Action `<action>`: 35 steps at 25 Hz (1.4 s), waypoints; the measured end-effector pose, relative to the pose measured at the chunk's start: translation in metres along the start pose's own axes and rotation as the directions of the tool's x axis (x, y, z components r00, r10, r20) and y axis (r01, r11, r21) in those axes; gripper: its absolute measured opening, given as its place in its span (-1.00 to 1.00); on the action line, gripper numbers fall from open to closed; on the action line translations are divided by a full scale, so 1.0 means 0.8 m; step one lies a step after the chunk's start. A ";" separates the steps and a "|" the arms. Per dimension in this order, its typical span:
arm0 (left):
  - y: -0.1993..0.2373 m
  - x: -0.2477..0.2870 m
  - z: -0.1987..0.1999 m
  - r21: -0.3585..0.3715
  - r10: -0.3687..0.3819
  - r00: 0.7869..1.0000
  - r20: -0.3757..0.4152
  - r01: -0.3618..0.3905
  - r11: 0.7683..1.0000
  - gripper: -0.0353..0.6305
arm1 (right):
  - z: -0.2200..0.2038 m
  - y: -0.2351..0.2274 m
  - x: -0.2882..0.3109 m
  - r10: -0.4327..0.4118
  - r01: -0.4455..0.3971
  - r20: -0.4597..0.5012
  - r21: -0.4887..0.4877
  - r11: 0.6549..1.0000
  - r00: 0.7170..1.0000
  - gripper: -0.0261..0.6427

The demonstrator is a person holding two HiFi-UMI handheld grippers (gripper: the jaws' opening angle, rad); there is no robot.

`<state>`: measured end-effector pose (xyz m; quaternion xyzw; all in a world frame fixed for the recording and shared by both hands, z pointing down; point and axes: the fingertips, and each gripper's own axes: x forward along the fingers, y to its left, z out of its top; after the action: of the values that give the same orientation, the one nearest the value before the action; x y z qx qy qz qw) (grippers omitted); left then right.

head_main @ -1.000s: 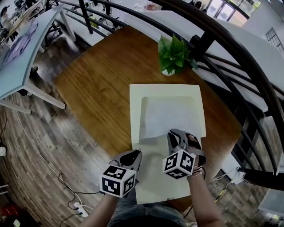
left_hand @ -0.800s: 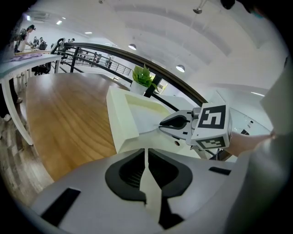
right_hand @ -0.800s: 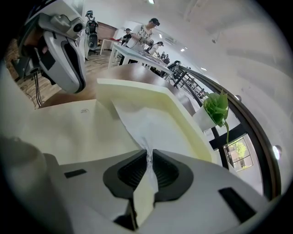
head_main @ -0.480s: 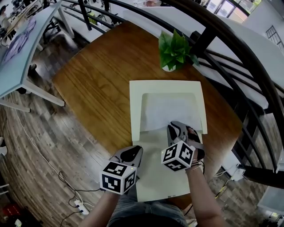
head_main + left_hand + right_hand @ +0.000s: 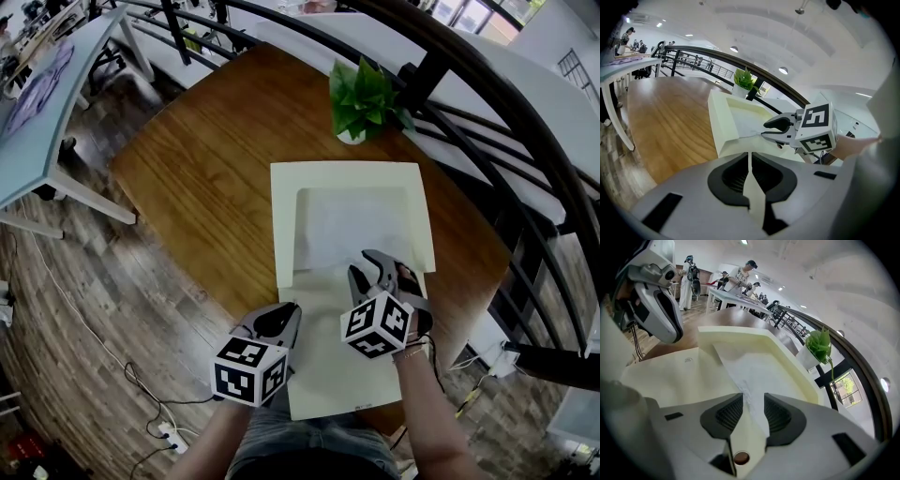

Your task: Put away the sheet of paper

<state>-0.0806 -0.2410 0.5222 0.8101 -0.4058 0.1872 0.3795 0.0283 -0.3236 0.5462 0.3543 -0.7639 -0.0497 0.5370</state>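
The sheet of paper (image 5: pixel 352 234) lies mostly in the pocket of the cream folder (image 5: pixel 323 375), long axis pointing away from the person. Its near edge sits between the opening jaws of the right gripper (image 5: pixel 364 267), which points forward. The left gripper (image 5: pixel 281 323) pinches the folder's left edge
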 end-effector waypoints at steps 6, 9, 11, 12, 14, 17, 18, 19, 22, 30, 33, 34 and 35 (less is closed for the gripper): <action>-0.011 -0.007 -0.002 0.021 0.016 1.000 0.020 -0.017 1.000 -0.79 | -0.002 0.003 -0.023 -0.005 0.004 0.037 0.028 1.000 0.999 -0.52; -0.018 -0.012 -0.005 0.030 0.033 0.999 0.032 -0.034 0.999 -0.79 | -0.006 0.007 -0.037 -0.006 0.003 0.061 0.042 0.999 0.998 -0.52; -0.024 -0.016 -0.006 0.019 0.039 0.998 0.046 -0.040 0.999 -0.79 | -0.010 0.010 -0.048 -0.003 -0.002 0.080 0.066 0.998 0.997 -0.52; -0.028 -0.018 -0.007 0.018 0.043 0.998 0.051 -0.044 0.999 -0.79 | -0.013 0.012 -0.055 0.002 -0.009 0.089 0.085 0.996 0.996 -0.53; -0.036 -0.022 -0.009 0.017 0.046 0.997 0.056 -0.047 0.999 -0.79 | -0.017 0.018 -0.072 0.011 -0.024 0.105 0.124 0.992 0.994 -0.55; -0.047 -0.030 -0.012 0.026 0.053 0.996 0.066 -0.055 0.998 -0.79 | -0.020 0.026 -0.102 0.006 -0.028 0.137 0.162 0.986 0.991 -0.59; -0.050 -0.033 -0.012 0.032 0.055 0.996 0.070 -0.057 0.998 -0.79 | -0.021 0.027 -0.112 0.001 -0.027 0.149 0.174 0.984 0.989 -0.60; -0.055 -0.035 -0.012 0.038 0.055 0.996 0.075 -0.058 0.998 -0.79 | -0.022 0.027 -0.121 -0.004 -0.027 0.163 0.190 0.981 0.987 -0.61; -0.069 -0.043 -0.013 0.052 0.054 0.995 0.086 -0.059 0.997 -0.79 | -0.023 0.027 -0.149 -0.008 -0.047 0.211 0.254 0.966 0.977 -0.62; -0.102 -0.063 -0.007 0.100 0.061 0.990 0.127 -0.074 0.992 -0.79 | -0.015 0.017 -0.206 -0.055 -0.062 0.334 0.330 0.942 0.941 -0.69; -0.111 -0.071 -0.002 0.117 0.059 0.987 0.147 -0.077 0.990 -0.79 | -0.008 0.020 -0.225 -0.042 -0.119 0.390 0.380 0.917 0.920 -0.71; -0.115 -0.074 -0.001 0.122 0.055 0.987 0.153 -0.074 0.990 -0.79 | -0.007 0.021 -0.231 -0.033 -0.148 0.410 0.402 0.904 0.911 -0.71; -0.119 -0.077 0.001 0.128 0.051 0.986 0.160 -0.072 0.989 -0.79 | -0.006 0.022 -0.238 -0.030 -0.172 0.431 0.422 0.890 0.902 -0.71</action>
<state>-0.0415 -0.1733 0.4401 0.8329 -0.4459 0.1615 0.2853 0.0568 -0.1957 0.4069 0.4203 -0.8657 0.0726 0.2619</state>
